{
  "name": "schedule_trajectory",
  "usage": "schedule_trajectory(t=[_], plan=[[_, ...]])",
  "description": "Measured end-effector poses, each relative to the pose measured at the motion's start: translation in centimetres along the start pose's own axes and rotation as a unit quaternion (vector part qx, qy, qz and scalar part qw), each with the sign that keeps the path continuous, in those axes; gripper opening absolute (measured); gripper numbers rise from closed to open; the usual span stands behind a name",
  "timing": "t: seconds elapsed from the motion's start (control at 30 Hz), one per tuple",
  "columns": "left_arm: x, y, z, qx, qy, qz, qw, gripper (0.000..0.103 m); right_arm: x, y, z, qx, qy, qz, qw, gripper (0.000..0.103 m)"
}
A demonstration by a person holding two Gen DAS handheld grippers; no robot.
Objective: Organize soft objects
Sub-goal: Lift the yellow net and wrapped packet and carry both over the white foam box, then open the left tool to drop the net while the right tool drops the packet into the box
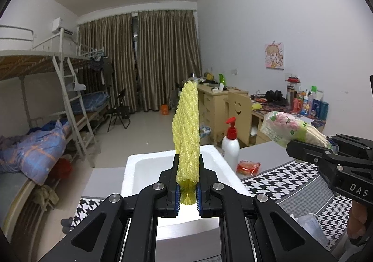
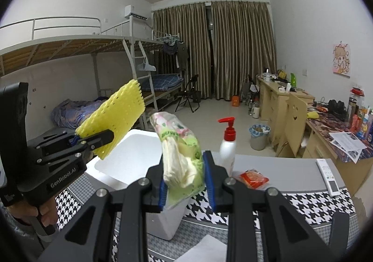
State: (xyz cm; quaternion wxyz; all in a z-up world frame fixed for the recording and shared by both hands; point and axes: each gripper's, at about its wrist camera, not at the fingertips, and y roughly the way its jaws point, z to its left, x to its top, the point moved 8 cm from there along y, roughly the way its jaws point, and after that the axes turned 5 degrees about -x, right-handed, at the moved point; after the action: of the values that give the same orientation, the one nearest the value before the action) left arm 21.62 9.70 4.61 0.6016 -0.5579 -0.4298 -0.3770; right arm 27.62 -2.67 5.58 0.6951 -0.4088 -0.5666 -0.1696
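Observation:
My left gripper [image 1: 188, 168] is shut on a yellow foam net sleeve [image 1: 187, 131] and holds it upright above a white foam box [image 1: 132, 168]. In the right wrist view the left gripper [image 2: 102, 139] holds the yellow sleeve [image 2: 114, 117] above the box's [image 2: 105, 168] left side. My right gripper [image 2: 184, 164] is shut on a floral plastic bag of pale soft items [image 2: 179, 150], held over the box's right edge. In the left wrist view the right gripper [image 1: 310, 145] holds that bag [image 1: 289, 129] at the right.
A white pump bottle with a red top [image 2: 227, 147] and a red snack packet [image 2: 253, 179] sit on the grey table right of the box. A white remote [image 2: 328, 176] lies far right. A houndstooth cloth [image 2: 303, 206] covers the near table. Bunk beds stand left, desks right.

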Motion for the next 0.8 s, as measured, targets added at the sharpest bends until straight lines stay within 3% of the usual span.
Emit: schedule_trajectory(t=[0.57, 0.63, 0.7, 0.77, 0.8], plan=[[-0.9, 2.1, 1.6, -0.001, -0.011, 0.026, 0.9996, 0.012, 0.2, 1.4, 1.5, 0.006, -0.020, 0.015, 1.000, 0.031], [-1.2, 2.4, 1.9, 0.003, -0.013, 0.032, 0.9994, 0.022, 0.0, 1.5, 1.5, 0.006, -0.021, 0.016, 1.000, 0.032], [-1.4, 2.5, 2.4, 0.008, -0.020, 0.034, 0.9992, 0.060, 0.2, 1.8, 1.6, 0.005, -0.022, 0.018, 1.000, 0.032], [-1.4, 2.2, 3.1, 0.010, -0.032, 0.025, 0.9991, 0.080, 0.2, 2.0, 1.7, 0.003, -0.023, 0.021, 1.000, 0.031], [-1.3, 2.0, 3.4, 0.013, -0.037, 0.019, 0.9990, 0.081, 0.2, 2.0, 1.7, 0.003, -0.023, 0.021, 1.000, 0.031]])
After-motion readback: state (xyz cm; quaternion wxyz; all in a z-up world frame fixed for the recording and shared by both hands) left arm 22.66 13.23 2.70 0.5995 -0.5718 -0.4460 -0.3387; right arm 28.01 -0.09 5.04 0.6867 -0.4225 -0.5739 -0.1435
